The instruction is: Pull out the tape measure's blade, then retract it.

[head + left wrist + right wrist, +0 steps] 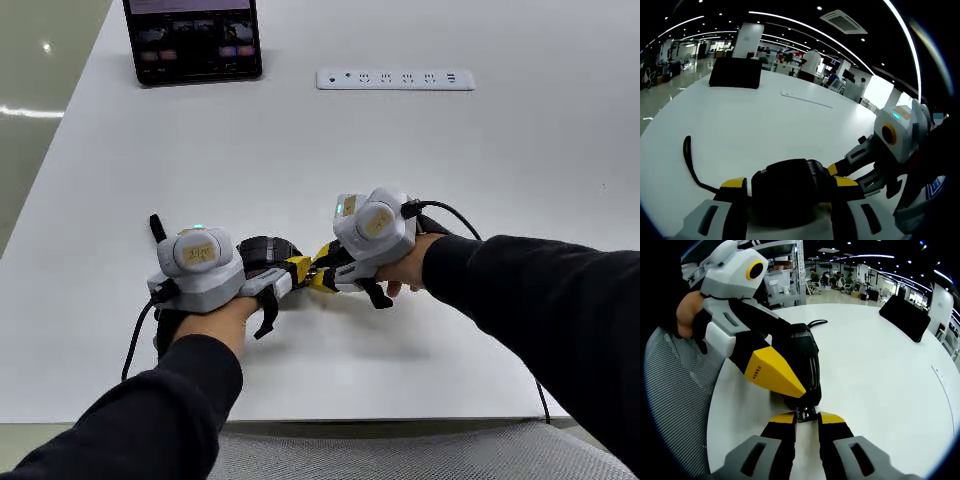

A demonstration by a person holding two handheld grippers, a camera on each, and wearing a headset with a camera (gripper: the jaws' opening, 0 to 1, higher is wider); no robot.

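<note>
Between the yellow-tipped jaws of the left gripper (790, 183) sits the black tape measure (801, 357), clamped on both sides of its case just above the white table (765, 120). Directly ahead of those jaws the right gripper (807, 418) faces it, jaws pressed together on the small metal blade tip (805, 412) at the case mouth. A black strap (688, 160) trails beside the left jaw.
</note>
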